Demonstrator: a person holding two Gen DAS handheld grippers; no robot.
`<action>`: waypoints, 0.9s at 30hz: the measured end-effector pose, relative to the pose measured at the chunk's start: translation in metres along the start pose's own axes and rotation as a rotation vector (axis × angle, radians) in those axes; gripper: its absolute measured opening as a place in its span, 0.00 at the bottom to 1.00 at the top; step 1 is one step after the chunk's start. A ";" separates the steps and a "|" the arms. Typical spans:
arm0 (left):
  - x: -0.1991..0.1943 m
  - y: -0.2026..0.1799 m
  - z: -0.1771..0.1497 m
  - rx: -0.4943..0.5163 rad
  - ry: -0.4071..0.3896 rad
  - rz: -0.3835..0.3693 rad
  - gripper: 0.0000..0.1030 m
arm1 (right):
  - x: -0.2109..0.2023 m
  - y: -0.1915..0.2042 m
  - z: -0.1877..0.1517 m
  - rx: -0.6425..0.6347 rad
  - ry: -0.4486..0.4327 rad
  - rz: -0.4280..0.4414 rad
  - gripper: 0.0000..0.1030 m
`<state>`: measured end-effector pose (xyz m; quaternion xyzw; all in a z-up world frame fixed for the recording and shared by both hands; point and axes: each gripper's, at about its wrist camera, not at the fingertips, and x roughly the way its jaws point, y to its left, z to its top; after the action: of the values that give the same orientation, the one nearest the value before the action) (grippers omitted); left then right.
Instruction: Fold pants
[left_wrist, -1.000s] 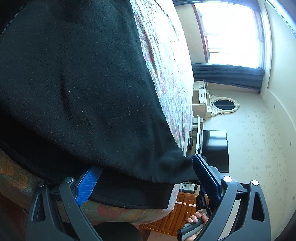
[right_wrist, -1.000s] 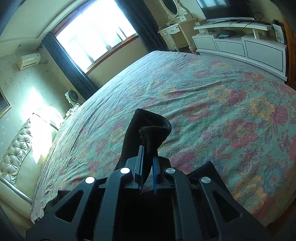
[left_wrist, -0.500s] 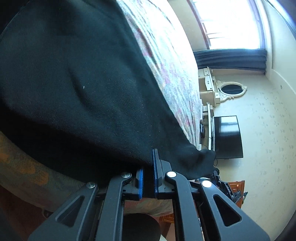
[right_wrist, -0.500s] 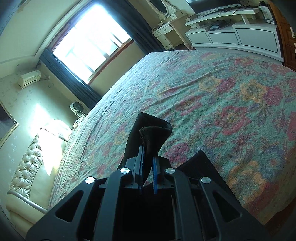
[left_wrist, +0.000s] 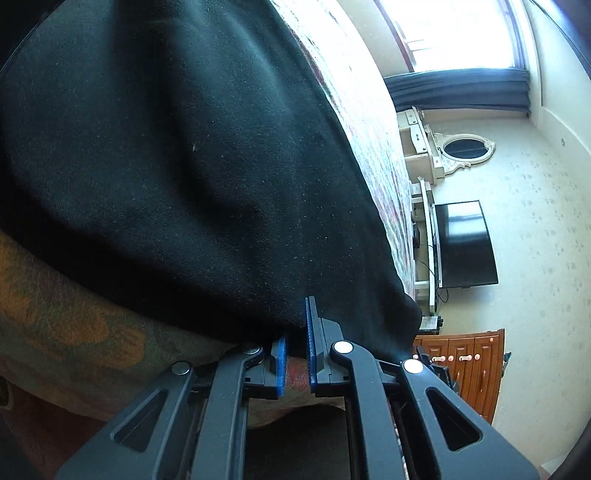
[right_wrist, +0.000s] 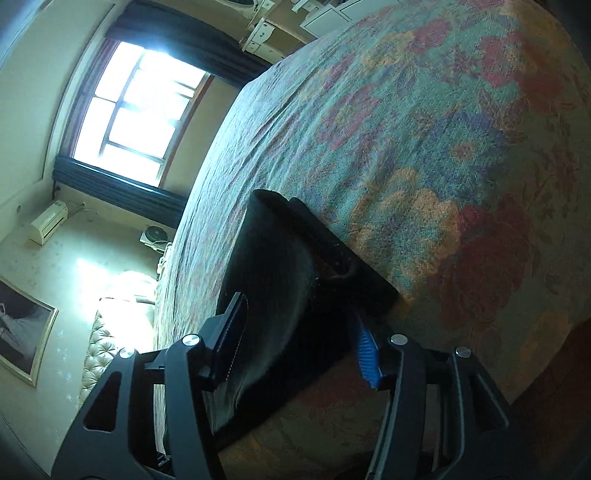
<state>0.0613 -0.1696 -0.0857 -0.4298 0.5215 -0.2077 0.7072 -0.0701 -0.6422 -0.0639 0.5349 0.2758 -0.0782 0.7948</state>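
The black pants (left_wrist: 177, 155) lie on the floral bedspread (left_wrist: 74, 332) and fill most of the left wrist view. My left gripper (left_wrist: 295, 345) is shut on the near edge of the pants, which droops over the side of the bed. In the right wrist view a folded black part of the pants (right_wrist: 280, 280) lies on the bedspread (right_wrist: 424, 147). My right gripper (right_wrist: 299, 343) is open, its jaws wide apart on either side of that fabric without pinching it.
A TV (left_wrist: 465, 243) on a white stand, an oval mirror (left_wrist: 465, 147) and a wooden cabinet (left_wrist: 469, 365) stand beyond the foot of the bed. A bright window (right_wrist: 136, 110) with dark curtains, a headboard (right_wrist: 96, 354) and a wall picture (right_wrist: 22, 328) lie further off.
My left gripper shut on the pants' edge and has stayed shut. My right gripper, shut on a bunched end of the pants before, has opened and let it down onto the bed.
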 end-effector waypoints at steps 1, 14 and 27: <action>0.000 0.001 0.000 -0.015 0.001 -0.008 0.08 | 0.001 -0.002 0.000 0.022 -0.005 0.002 0.53; -0.002 -0.016 -0.010 0.043 0.002 -0.001 0.09 | -0.011 -0.020 -0.002 0.002 -0.011 -0.075 0.06; -0.020 -0.042 -0.015 0.218 0.046 -0.012 0.38 | -0.042 -0.050 -0.002 0.123 -0.112 -0.033 0.48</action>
<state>0.0467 -0.1833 -0.0416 -0.3484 0.5092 -0.2772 0.7365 -0.1267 -0.6686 -0.0835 0.5730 0.2346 -0.1380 0.7730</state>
